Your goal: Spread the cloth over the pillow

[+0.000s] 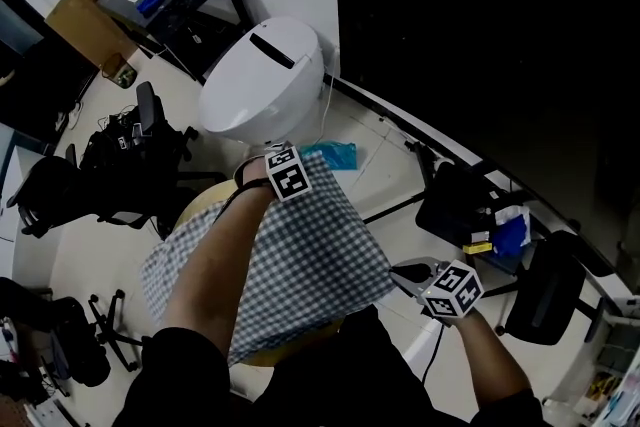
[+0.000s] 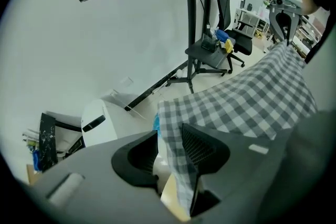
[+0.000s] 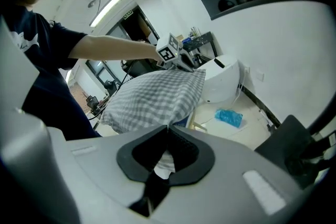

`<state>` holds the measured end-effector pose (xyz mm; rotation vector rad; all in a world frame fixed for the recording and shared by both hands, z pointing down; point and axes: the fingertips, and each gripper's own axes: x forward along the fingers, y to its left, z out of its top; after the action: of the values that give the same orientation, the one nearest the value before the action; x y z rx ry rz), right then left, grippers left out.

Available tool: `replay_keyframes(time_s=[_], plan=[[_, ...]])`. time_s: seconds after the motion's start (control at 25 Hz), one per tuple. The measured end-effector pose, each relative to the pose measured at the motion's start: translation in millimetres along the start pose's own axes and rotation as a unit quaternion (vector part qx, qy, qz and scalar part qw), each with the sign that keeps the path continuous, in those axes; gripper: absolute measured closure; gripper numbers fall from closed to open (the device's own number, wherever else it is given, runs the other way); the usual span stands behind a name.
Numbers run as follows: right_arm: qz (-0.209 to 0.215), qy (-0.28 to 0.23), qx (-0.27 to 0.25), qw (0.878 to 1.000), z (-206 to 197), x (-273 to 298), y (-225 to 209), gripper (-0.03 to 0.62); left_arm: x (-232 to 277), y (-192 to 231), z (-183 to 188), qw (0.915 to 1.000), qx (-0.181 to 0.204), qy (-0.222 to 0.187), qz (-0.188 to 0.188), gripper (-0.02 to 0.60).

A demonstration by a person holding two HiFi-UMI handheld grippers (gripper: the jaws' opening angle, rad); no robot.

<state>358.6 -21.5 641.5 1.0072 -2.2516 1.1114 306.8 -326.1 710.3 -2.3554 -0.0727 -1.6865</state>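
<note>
The checked cloth (image 1: 300, 255) hangs in the air, stretched between my two grippers, and sags over the yellowish pillow (image 1: 197, 207) underneath. It covers most of the pillow from above. A strip of yellow shows at the left side and another at the near edge. I cannot tell what the pillow rests on, because the cloth and my arms hide it.

My left gripper (image 2: 170, 157) is at the far corner of the cloth, and its jaws are clamped on the fabric there. My right gripper (image 3: 168, 147) is at the near right corner. Its jaws are pinched tight on a small fold of the cloth.

I judge the task about half done. The cloth is opened out and roughly over the pillow, but it is not laid down. Both corners have to come down, the fabric has to be drawn across the bare yellow strips, and then both jaws have to let go.

Beyond the far corner stands a white rounded bin (image 1: 262, 80). A blue bag (image 1: 335, 155) lies on the floor just beside it.
</note>
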Motion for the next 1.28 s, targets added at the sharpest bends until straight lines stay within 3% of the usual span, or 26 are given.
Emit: replay_keyframes(time_s=[0.2, 0.4, 0.64, 0.84, 1.0, 1.28], plan=[[-0.016, 0.042, 0.013, 0.999, -22, 22, -16, 0.543, -1, 2, -1, 0.9999, 0.006, 0.006, 0.011, 0.445], [-0.039, 0.029, -0.018, 0.999, -5, 11, -20, 0.476, -20, 11, 4, 0.9995, 0.006, -0.009, 0.031, 0.445], [-0.067, -0.034, -0.099, 0.992, 77, -22, -4, 0.465, -86, 19, 15, 0.9953, -0.024, -0.066, 0.067, 0.443], [-0.061, -0.094, -0.188, 0.976, 164, -26, 32, 0.465, -156, 4, -2, 0.9882, -0.027, -0.100, 0.113, 0.444], [-0.038, -0.118, -0.246, 0.961, 218, -7, 73, 0.465, -211, -17, -48, 0.9807, -0.059, -0.114, 0.148, 0.443], [0.027, -0.112, -0.328, 0.938, 274, 51, 156, 0.465, -298, -63, -178, 0.9576, -0.169, -0.107, 0.208, 0.443]])
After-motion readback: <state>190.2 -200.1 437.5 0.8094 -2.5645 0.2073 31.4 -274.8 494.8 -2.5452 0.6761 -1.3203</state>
